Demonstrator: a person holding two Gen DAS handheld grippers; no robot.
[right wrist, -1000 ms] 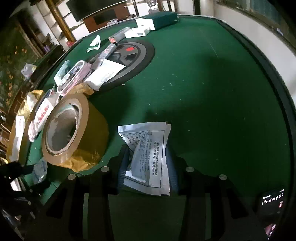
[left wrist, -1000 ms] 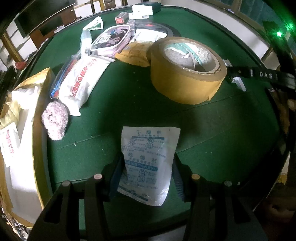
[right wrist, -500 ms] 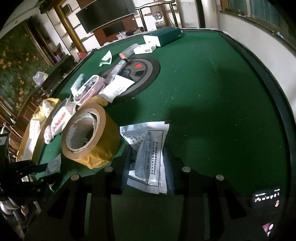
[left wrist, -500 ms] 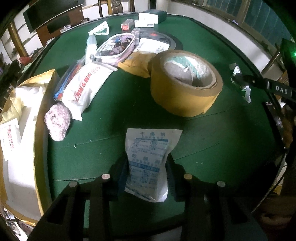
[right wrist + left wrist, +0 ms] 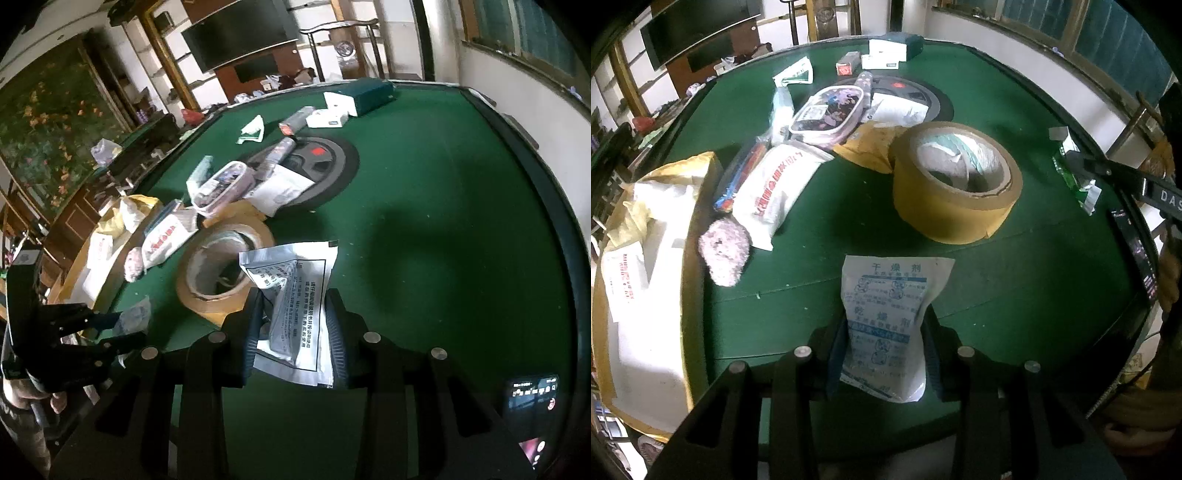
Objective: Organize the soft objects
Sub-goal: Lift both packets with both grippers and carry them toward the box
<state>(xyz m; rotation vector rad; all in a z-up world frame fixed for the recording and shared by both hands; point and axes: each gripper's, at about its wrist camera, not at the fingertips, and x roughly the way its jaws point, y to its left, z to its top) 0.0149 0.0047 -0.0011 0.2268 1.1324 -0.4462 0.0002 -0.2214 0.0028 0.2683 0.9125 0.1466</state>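
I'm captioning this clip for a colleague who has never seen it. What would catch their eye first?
Each gripper is shut on a flat packet: the left gripper pinches a white desiccant sachet with blue print, the right gripper a silvery grey packet. Behind them a big roll of brown tape lies flat on the green table, beside a heap of pouches.

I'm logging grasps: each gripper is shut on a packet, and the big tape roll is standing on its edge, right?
Not quite. The left wrist view shows the tape roll lying flat on the green table, hole upward. The left gripper and right gripper do each hold a packet.
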